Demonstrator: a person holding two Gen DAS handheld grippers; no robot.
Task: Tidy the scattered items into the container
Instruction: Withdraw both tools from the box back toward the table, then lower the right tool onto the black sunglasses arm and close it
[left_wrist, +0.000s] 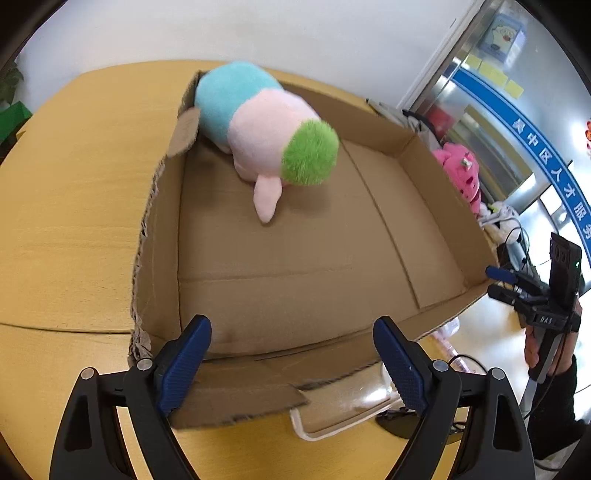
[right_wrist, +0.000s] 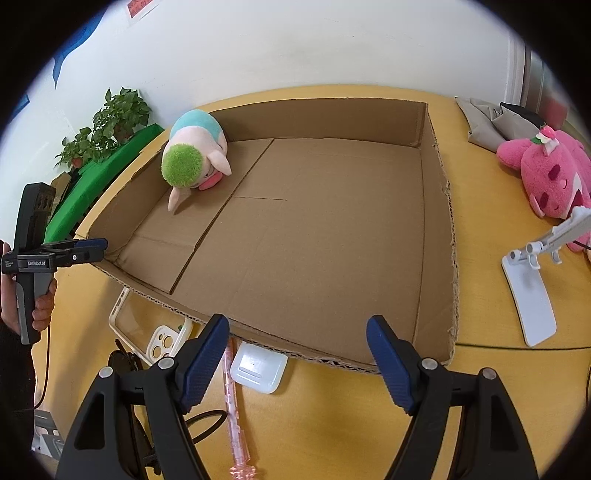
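The cardboard box (right_wrist: 317, 236) lies low and wide-mouthed on the yellow worktop (right_wrist: 491, 325), its short walls suited to dropping things in from above, and one pastel plush (right_wrist: 195, 155) already leans in its far corner, while the pink plush (right_wrist: 546, 181) lies outside, beyond its right wall. Along the near wall the small clutter waits on the worktop: a clear phone case (right_wrist: 125, 314), a white earbud case (right_wrist: 258, 367) and a pink pen (right_wrist: 232, 398). Both tools, left (left_wrist: 291, 363) and right (right_wrist: 297, 363), hang with jaws spread and nothing between them, likely ready for the next pick.
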